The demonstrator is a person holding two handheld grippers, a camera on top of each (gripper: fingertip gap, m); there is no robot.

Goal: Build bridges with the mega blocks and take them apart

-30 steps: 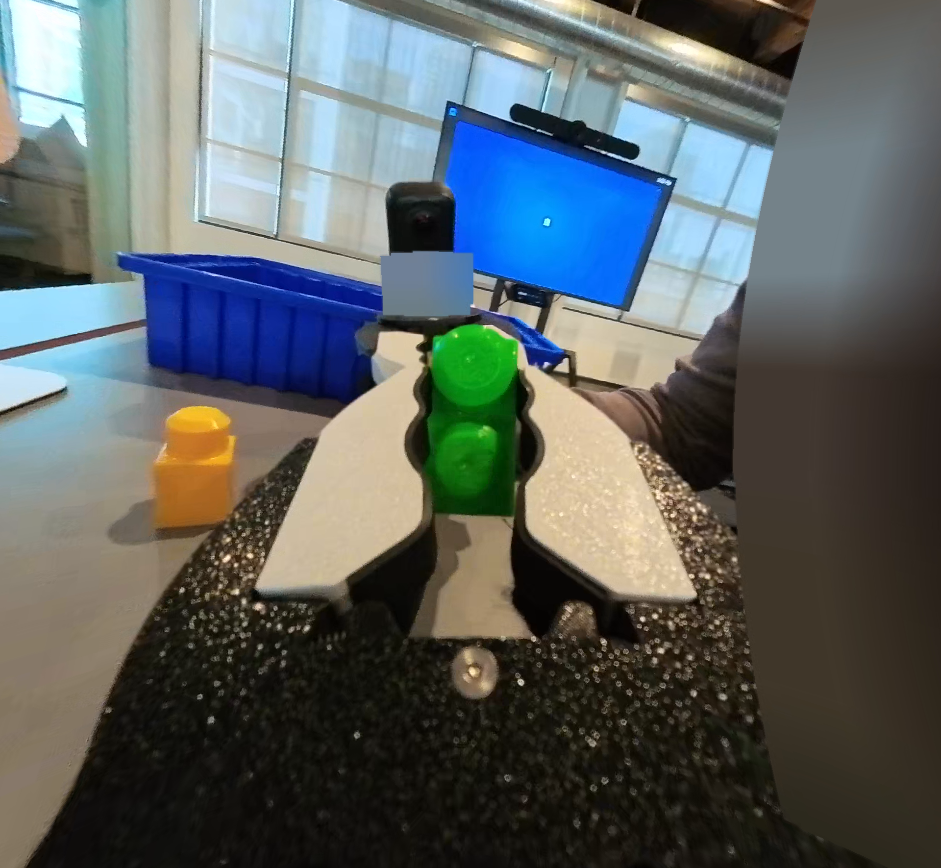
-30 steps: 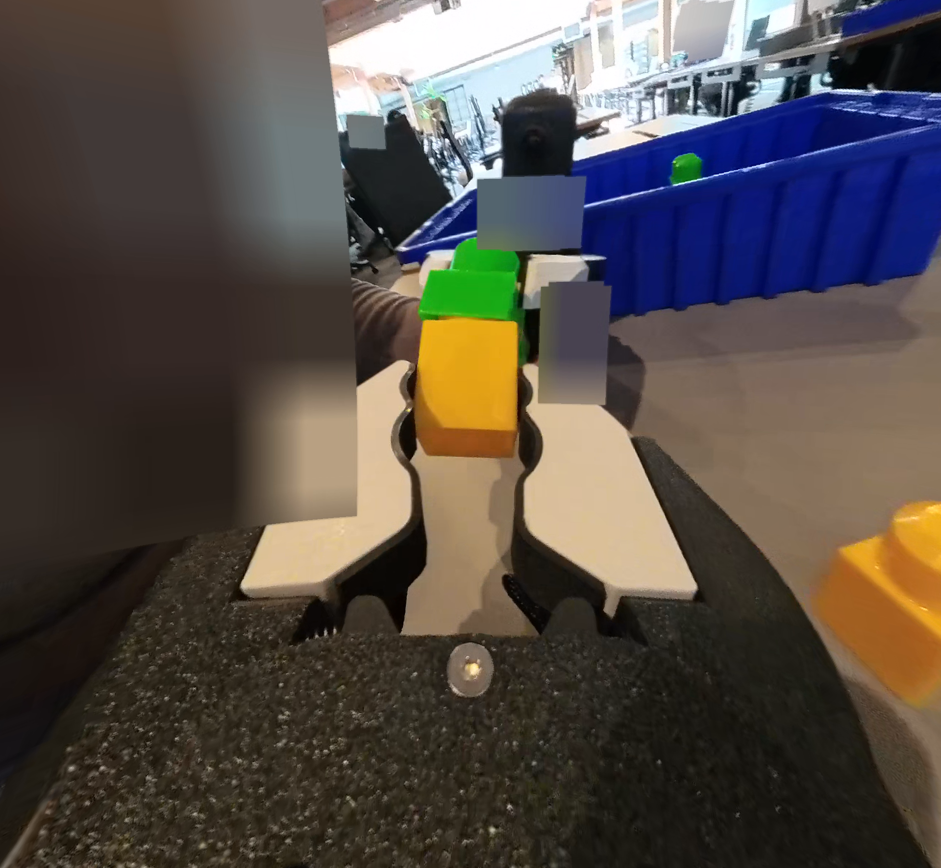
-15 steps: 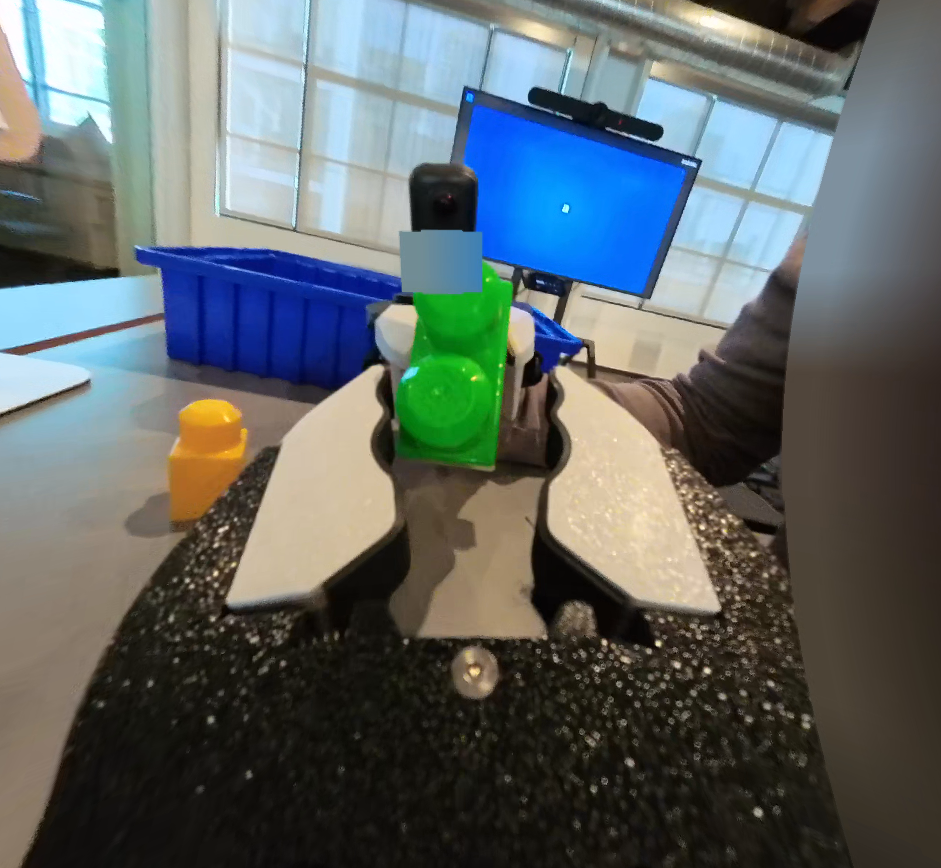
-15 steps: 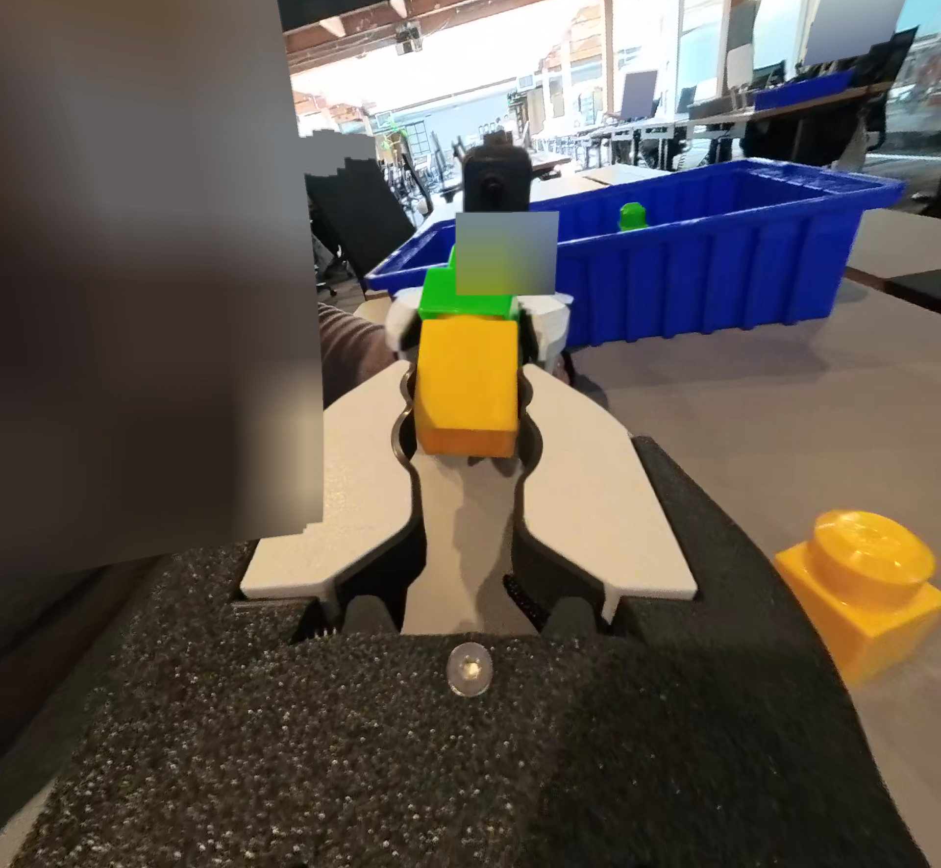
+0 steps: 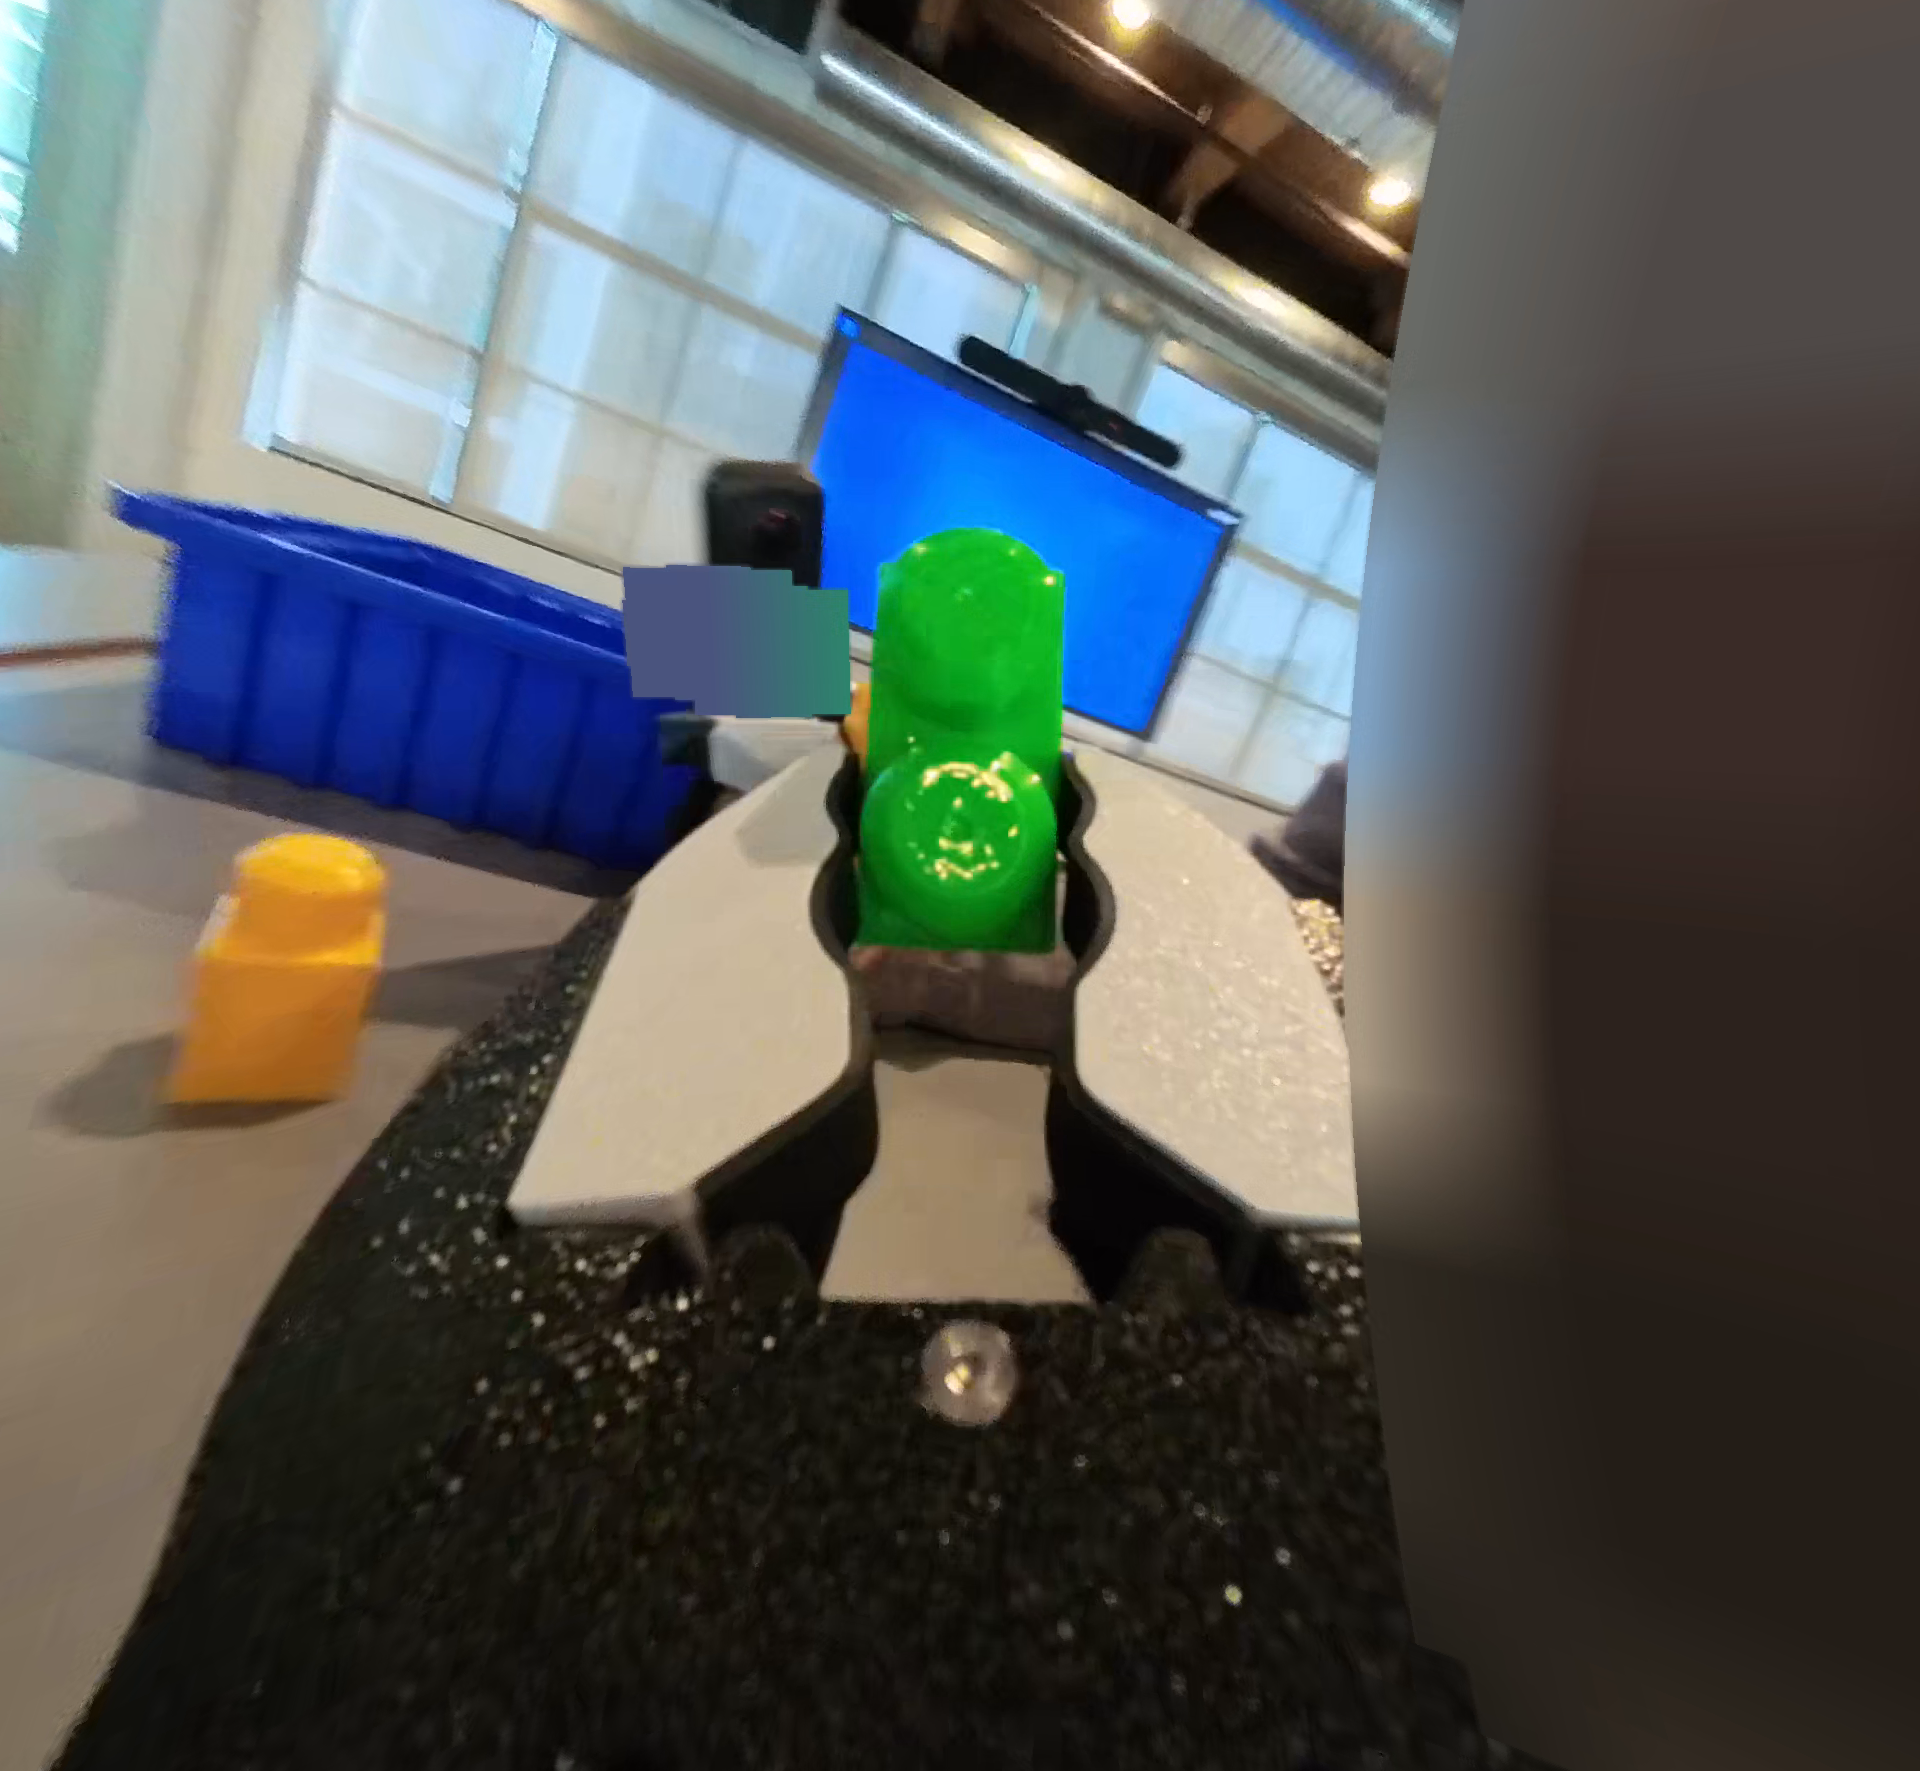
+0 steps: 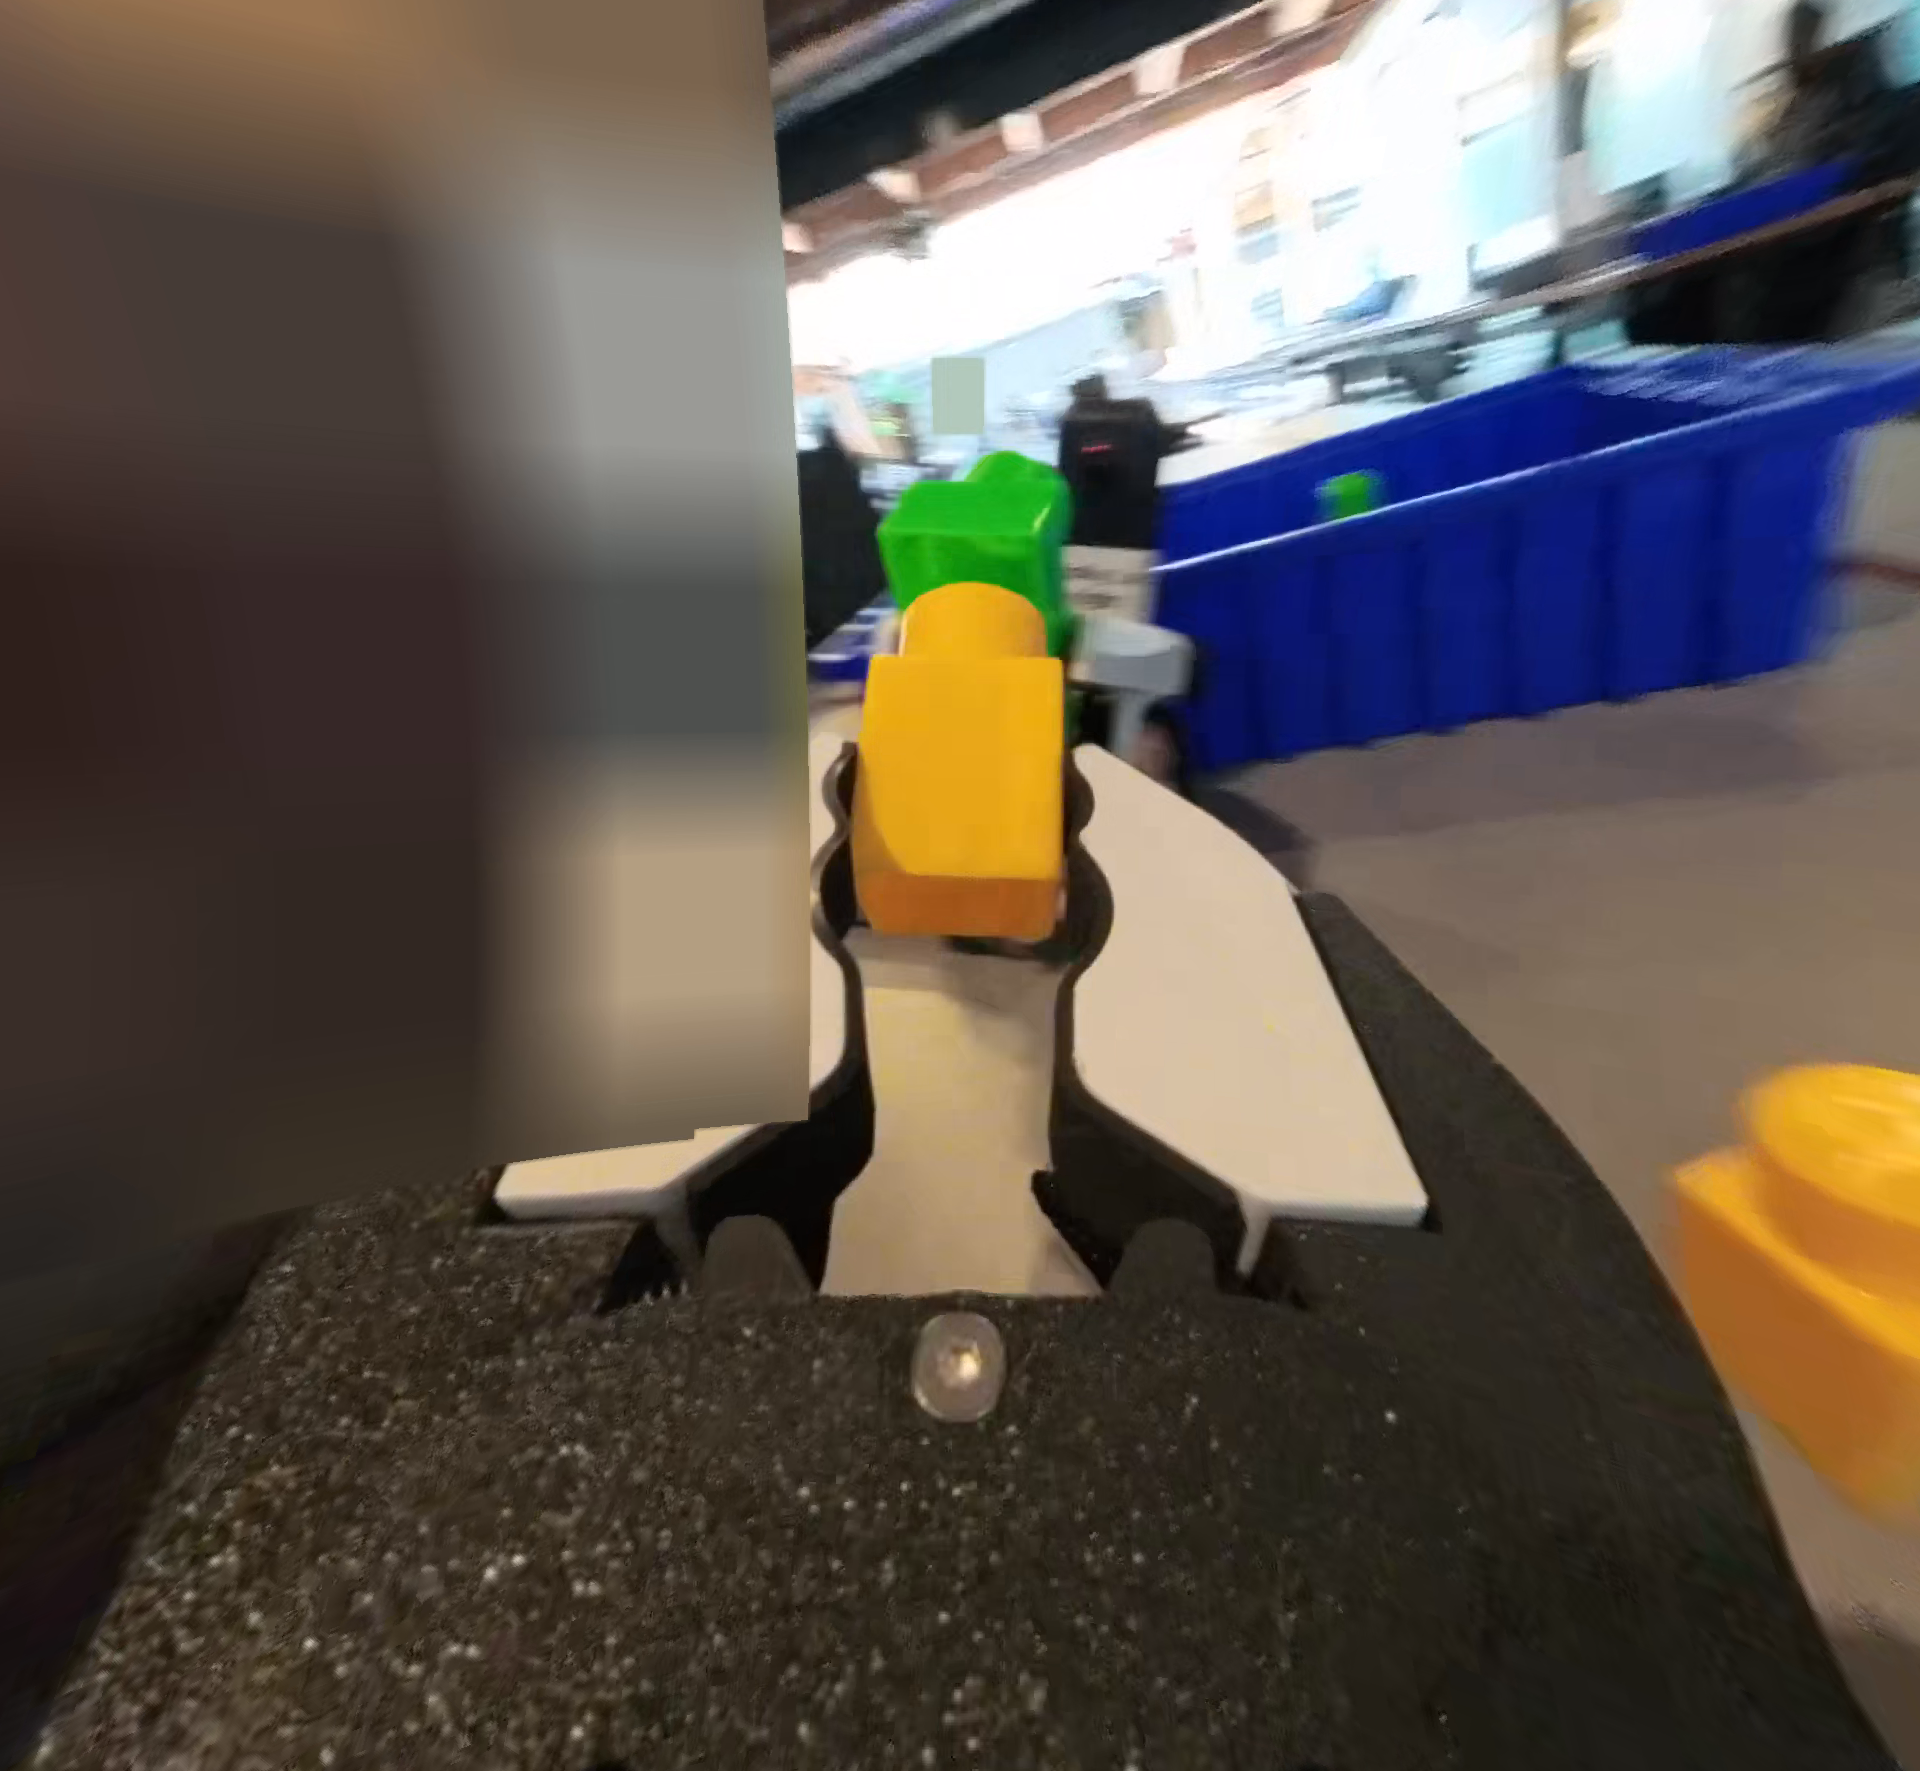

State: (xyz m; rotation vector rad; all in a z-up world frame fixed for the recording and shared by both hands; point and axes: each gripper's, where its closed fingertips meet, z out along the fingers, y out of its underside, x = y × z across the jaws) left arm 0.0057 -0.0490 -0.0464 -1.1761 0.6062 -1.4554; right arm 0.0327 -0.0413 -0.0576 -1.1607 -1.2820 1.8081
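Blocks gripped in both tongs above the grey table [image 5: 94, 1254].

A green two-stud block [image 5: 961, 765] is clamped between the fingers of the left tongs [image 5: 958, 848], studs facing the camera. A yellow single-stud block [image 6: 961, 776] is held by the right tongs [image 6: 961, 838], its stud pointing away toward the green block [image 6: 977, 526], seen just beyond it. Another yellow block [image 5: 281, 973] stands alone on the table, near a blue bin [image 5: 395, 672]. A blue screen [image 5: 997, 526] is seen behind.
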